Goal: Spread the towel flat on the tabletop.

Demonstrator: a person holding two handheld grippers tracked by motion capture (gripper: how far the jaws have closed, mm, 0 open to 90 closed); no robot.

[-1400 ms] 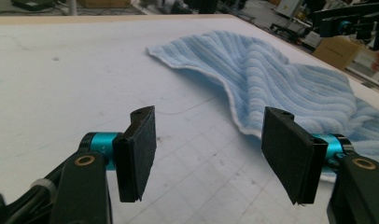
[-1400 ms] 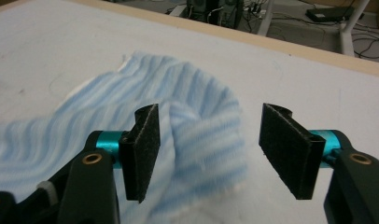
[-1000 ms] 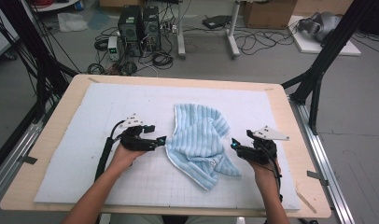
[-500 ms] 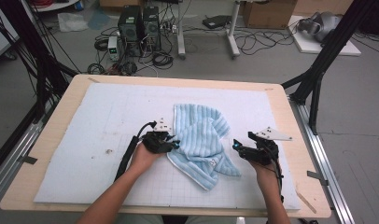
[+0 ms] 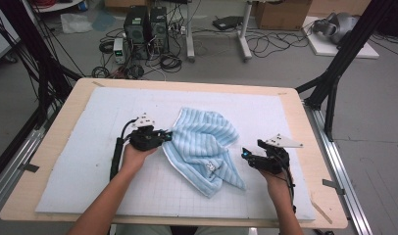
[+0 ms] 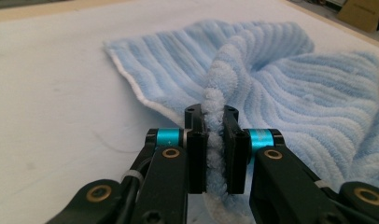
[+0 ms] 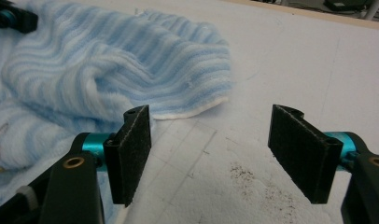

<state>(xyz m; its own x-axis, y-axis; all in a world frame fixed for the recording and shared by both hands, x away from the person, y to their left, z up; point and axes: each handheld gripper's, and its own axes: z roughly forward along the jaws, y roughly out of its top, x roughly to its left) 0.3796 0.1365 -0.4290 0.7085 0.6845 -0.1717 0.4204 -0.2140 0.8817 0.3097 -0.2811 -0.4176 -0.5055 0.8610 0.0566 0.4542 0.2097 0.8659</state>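
a fluffy, ribbed blue-and-white striped towel [image 5: 204, 147] lay rumpled mid-tabletop [image 5: 55, 147] on a white gridded mat [image 5: 89, 171], its long axis diagonal. the left gripper [image 6: 215, 140] pinched a raised fold at its left edge; the right gripper [image 7: 211, 154] gaped wide, empty, beside its right edge.

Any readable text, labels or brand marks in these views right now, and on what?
None can be read.
A small embroidered motif on the blue striped towel is too small to make out.
The cardboard boxes on the floor show no legible print.
The left gripper and right gripper carry no visible lettering.
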